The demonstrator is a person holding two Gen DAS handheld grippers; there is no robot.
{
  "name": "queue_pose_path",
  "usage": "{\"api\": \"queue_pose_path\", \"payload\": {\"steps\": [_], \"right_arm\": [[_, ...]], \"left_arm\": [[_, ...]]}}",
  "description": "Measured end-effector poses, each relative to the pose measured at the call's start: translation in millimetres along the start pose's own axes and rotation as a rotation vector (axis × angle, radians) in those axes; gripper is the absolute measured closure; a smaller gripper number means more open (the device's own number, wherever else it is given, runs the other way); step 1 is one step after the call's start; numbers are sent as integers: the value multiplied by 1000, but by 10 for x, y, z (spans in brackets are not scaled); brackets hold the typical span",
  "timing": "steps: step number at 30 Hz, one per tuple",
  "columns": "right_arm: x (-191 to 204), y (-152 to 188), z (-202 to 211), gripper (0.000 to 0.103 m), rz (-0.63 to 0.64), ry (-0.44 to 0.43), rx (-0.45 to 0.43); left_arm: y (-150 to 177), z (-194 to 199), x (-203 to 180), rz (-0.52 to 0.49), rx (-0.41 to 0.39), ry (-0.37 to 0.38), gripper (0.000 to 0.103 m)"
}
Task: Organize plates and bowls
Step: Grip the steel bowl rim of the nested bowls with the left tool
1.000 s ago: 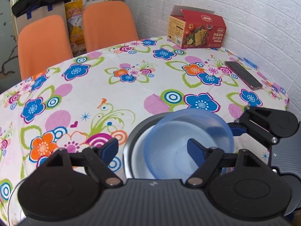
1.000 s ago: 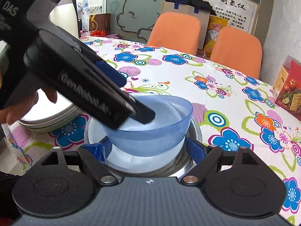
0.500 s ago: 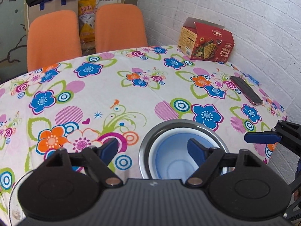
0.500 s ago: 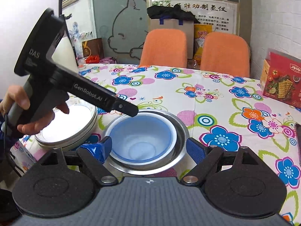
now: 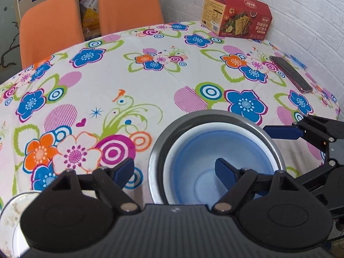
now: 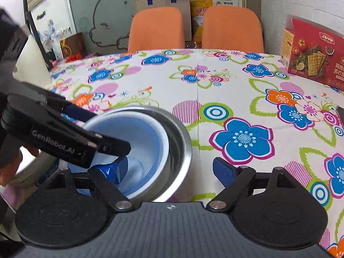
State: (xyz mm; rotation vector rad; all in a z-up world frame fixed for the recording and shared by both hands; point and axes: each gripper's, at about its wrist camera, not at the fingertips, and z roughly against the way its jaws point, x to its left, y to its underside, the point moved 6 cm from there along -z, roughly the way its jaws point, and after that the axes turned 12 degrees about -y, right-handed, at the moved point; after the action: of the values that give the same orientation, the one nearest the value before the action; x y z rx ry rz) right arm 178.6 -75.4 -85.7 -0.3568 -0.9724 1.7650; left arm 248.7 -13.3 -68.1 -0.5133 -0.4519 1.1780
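Observation:
A translucent blue bowl (image 5: 193, 154) sits flat inside a white bowl (image 5: 169, 161), which is nested in a steel bowl (image 5: 158, 144) on the flowered tablecloth. My left gripper (image 5: 174, 169) is open, its right finger over the blue bowl and its left finger outside the steel rim. In the right wrist view the same blue bowl (image 6: 142, 142) and steel bowl (image 6: 181, 144) lie low on the left. My right gripper (image 6: 171, 169) is open astride the steel wall, with its left finger inside the bowls and its right finger over the cloth.
A stack of plates (image 5: 10, 210) lies at the table's near left edge, beside a hand (image 6: 8, 167). A red cracker box (image 5: 236, 15) and a dark phone (image 5: 290, 73) are far right by the brick wall. Two orange chairs (image 5: 49, 25) stand behind.
The blue bowl was tilted up over the stack a second ago and now rests flat in the white bowl. Both grippers have come lower and closer to the bowls.

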Motion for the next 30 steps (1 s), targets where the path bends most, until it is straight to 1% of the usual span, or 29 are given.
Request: {"api": "queue_pose_path", "payload": {"steps": [3,6,8,9,13,15,21,24,27,30], "right_arm": [[45,24,-55,30,26,12,9],[53,44,-97,30,17,40,18],[37,58,-121,29,-27,25,20],[36,57,-127,28,-38,22,12],[58,78,-122,27,-43,35,0],[59,88,-116,27,-44,36,-9],[112,79,-113,27,-80,81,1],[169,89,-63,27,-87,37,-39],[153,125,-65,28,-108,22,-58],[184,109,-95,29,-103,7,-78]], "left_arm": [[5,-93,-11,-17,18,-3,20],[13,-165,-1,-23,40,-4,20],[5,-181,5,-33,40,0,19],[4,-185,2,-39,41,-1,18],[-3,-196,3,-47,33,-3,15],[1,-212,24,-39,35,2,12],[12,-219,-9,-47,31,6,10],[28,-215,-19,-57,26,1,10],[36,-208,-3,-57,25,10,10],[35,-214,-5,-57,20,4,10]]}}
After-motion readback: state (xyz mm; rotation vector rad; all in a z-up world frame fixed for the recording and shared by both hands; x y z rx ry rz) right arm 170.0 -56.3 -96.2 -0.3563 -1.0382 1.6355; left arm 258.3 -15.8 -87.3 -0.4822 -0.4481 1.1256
